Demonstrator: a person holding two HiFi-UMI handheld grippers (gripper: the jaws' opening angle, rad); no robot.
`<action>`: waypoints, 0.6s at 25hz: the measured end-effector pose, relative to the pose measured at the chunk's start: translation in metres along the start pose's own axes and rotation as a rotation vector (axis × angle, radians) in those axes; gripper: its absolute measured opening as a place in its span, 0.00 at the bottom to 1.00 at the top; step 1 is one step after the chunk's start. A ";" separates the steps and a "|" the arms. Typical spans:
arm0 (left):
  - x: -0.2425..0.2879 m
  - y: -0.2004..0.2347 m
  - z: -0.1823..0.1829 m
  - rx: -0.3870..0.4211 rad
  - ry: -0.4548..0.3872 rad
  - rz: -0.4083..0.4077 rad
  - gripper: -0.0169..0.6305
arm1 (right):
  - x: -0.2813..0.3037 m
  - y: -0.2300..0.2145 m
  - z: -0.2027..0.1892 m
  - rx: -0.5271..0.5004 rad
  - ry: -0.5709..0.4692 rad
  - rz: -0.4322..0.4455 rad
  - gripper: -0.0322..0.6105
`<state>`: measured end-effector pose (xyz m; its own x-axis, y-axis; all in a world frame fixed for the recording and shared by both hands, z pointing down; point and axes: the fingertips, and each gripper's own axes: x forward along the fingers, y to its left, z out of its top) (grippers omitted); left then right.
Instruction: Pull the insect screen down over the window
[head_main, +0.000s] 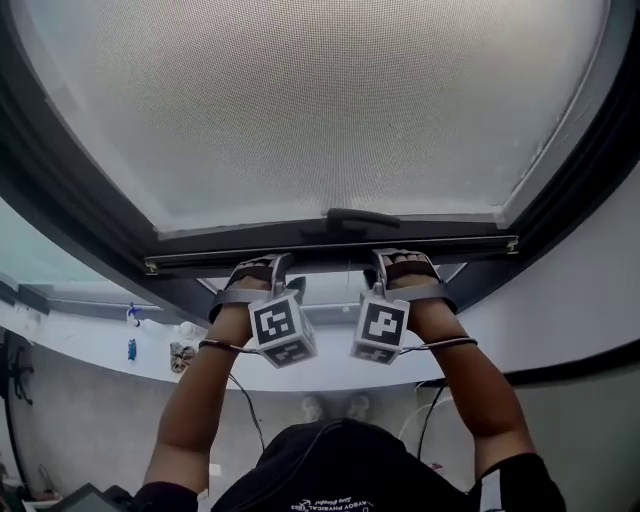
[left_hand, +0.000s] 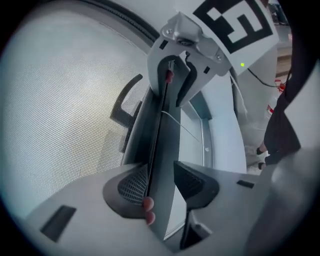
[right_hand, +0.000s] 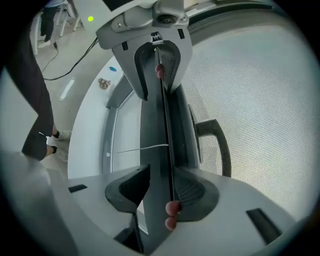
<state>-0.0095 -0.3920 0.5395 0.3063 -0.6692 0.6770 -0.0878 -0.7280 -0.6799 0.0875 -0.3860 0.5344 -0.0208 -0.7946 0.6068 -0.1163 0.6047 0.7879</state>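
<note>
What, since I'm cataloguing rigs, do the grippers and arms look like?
Left gripper and right gripper: grey bodies, dark ribbed pads, each with a cube of black-and-white square markers. A thin black cable hangs from each. Arms bare below short black sleeves.

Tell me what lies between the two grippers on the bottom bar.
Only a bare stretch of bottom bar lies between the left gripper and right gripper; the dark handle sits just above that gap, as the head view shows.
</note>
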 end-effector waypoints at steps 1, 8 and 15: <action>-0.001 0.000 0.001 -0.003 -0.002 0.002 0.28 | -0.001 0.000 -0.001 -0.002 0.002 -0.005 0.28; 0.004 0.000 -0.004 0.004 0.039 0.042 0.28 | 0.004 0.002 0.002 -0.005 0.019 -0.040 0.29; 0.005 0.000 -0.003 0.017 0.060 0.084 0.28 | 0.003 0.000 0.001 0.018 0.018 -0.067 0.28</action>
<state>-0.0105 -0.3957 0.5441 0.2409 -0.7362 0.6324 -0.0946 -0.6663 -0.7396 0.0862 -0.3887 0.5359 0.0050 -0.8320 0.5548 -0.1347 0.5492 0.8248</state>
